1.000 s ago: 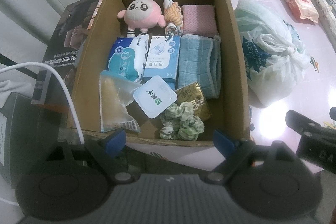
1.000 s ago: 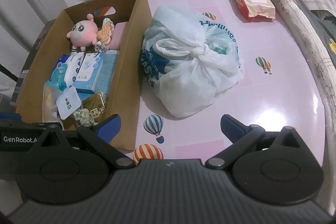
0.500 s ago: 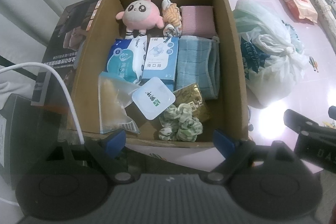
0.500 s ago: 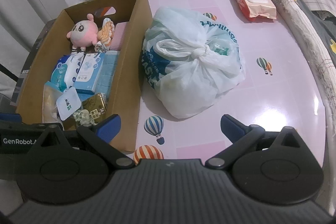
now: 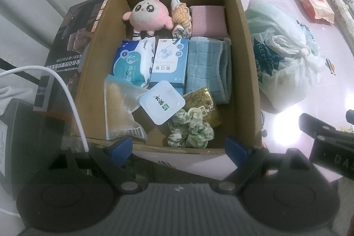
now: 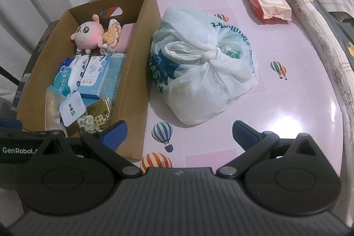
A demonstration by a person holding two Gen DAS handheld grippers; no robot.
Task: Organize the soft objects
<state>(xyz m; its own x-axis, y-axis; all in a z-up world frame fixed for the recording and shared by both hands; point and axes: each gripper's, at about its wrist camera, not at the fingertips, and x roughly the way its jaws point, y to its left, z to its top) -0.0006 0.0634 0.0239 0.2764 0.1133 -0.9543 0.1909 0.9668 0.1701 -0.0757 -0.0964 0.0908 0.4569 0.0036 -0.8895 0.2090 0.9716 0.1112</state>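
One cardboard box [image 5: 247, 72] — one plush toy [image 5: 148, 14], two folded cloths [image 5: 205, 63], one scrunchie [image 5: 190, 129].

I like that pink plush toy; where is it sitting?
The plush sits in the box's far left corner, beside an orange striped cloth.

**Box and bag on the table**

The cardboard box [image 6: 141, 72] sits on the table [image 6: 287, 103]. A plush toy [image 5: 148, 14] lies at its far end, a scrunchie [image 5: 190, 131] at the near end. Right of the box sits a tied plastic bag [image 6: 205, 72], with a wipes pack [image 6: 267, 1] behind it.

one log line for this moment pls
left gripper open, empty | right gripper open, empty | cardboard box packed | tied plastic bag beside box
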